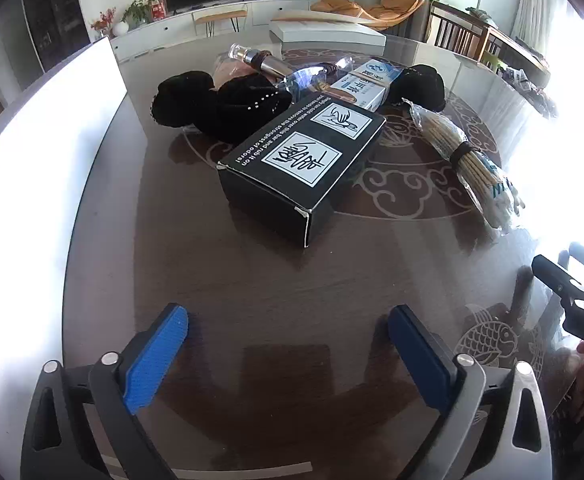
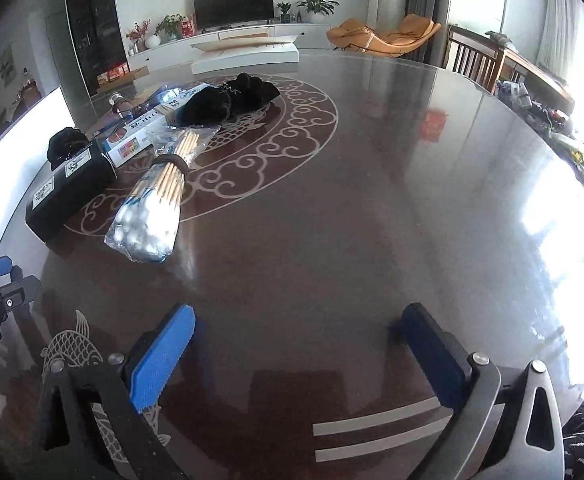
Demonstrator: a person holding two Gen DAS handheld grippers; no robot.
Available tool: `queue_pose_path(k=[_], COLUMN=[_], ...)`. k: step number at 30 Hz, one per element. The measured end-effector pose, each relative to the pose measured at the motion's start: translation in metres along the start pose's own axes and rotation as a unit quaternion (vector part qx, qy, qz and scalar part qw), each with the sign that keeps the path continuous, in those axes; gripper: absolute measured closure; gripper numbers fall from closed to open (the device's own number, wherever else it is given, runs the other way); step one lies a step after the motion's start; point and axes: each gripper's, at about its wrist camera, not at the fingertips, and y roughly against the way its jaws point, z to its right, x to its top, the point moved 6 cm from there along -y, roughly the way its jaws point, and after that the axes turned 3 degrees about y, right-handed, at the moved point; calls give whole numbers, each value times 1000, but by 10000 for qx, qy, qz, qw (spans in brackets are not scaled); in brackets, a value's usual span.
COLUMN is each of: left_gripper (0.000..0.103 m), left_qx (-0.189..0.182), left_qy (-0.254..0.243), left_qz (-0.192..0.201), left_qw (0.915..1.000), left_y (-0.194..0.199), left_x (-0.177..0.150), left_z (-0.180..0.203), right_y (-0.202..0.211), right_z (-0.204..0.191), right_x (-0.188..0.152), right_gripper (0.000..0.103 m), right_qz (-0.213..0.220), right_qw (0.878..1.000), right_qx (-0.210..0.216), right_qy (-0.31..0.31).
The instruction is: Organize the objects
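We are holding both grippers low over the near edge of the tabletop (image 1: pixel 252 300), and the jaws of each are standing wide apart with nothing between them: the left gripper (image 1: pixel 288 330) is facing the clutter head-on, while the right gripper (image 2: pixel 299 334) is looking over bare dark wood with the objects off to its left. Nearest to us, we are seeing the black box (image 1: pixel 303 160) lying flat and angled, 1 corner pointing our way; we are judging it a stiff, light carton with slightly worn edges, best taken across its narrow width so the pads are pressing on flat card and not crushing an end flap. Just right of it, the bag of cotton swabs (image 2: pixel 160 196) is lying with its cotton ends toward us, cinched by a dark band at the middle; the film is looking slick and loose, so we are expecting a hold at the banded waist to be the firmest. Behind the box, a black fabric bundle (image 1: pixel 220 108) is slumping softly and should be giving under any pinch. Beside it, a white-and-blue carton (image 1: pixel 365 86) is leaning against a 2nd black fabric bundle (image 1: pixel 421 84), and a glass bottle (image 1: pixel 260 60) is lying on its side, hard, smooth and, we are guessing, liable to roll or break. A white board (image 1: pixel 52 160) is standing at the left. Farthest, flat white boxes (image 1: pixel 327 32) are resting near the rim.
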Motion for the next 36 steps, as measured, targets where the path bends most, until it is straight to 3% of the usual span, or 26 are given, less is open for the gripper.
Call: queue_pose_path(k=[14, 24, 27, 36], left_gripper=[0, 0, 0, 0], left_qx=[15, -50, -104, -39], left_qy=[4, -116, -342, -992], left_qz=[38, -153, -317, -26], left_qw=[10000, 9998, 9989, 9951], left_y=[-2, -5, -8, -27], left_x=[2, 5, 16, 87], left_z=[0, 0, 1, 21], right_y=[3, 11, 12, 11], right_z=[0, -1, -1, -1], right_x=[-4, -9, -9, -9], right_gripper=[0, 0, 0, 0], right_qz=[-82, 161, 212, 275], right_qw=[9999, 9997, 9996, 9995], right_qx=[46, 106, 105, 75], right_qy=[64, 161, 164, 144])
